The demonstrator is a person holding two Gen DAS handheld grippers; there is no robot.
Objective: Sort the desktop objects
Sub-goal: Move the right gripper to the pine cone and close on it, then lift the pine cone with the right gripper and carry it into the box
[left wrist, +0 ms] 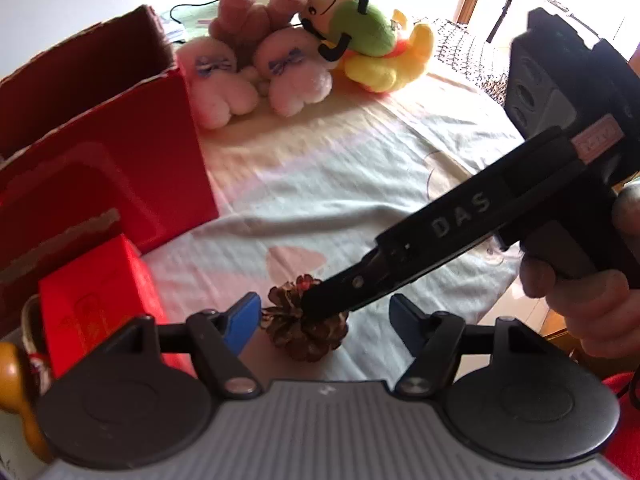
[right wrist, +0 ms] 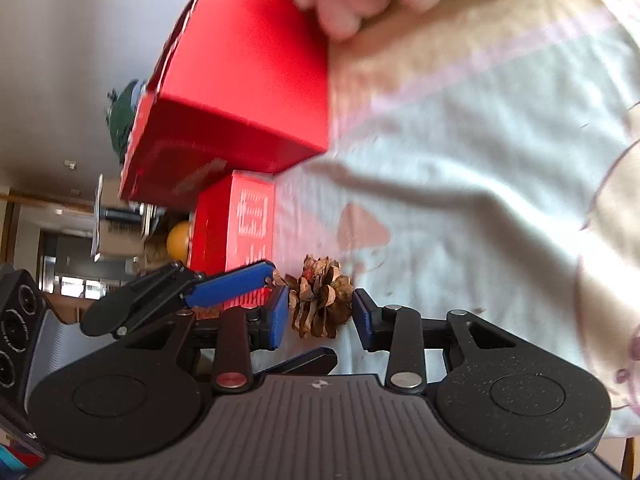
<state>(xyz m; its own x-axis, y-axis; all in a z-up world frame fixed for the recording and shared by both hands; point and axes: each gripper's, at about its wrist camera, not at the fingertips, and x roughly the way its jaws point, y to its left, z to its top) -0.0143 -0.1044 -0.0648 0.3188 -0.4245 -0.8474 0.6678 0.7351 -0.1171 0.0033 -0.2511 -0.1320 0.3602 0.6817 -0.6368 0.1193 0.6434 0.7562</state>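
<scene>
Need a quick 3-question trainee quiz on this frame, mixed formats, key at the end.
1. True or false: the pine cone lies between the open fingers of the right gripper.
2. Which object stands nearest the pine cone? A) small red box B) yellow plush C) large red box
3. Fill in: in the left wrist view, the left gripper is ____, with the pine cone just ahead of its fingers.

Key: 1 true; 2 A; 3 open
</scene>
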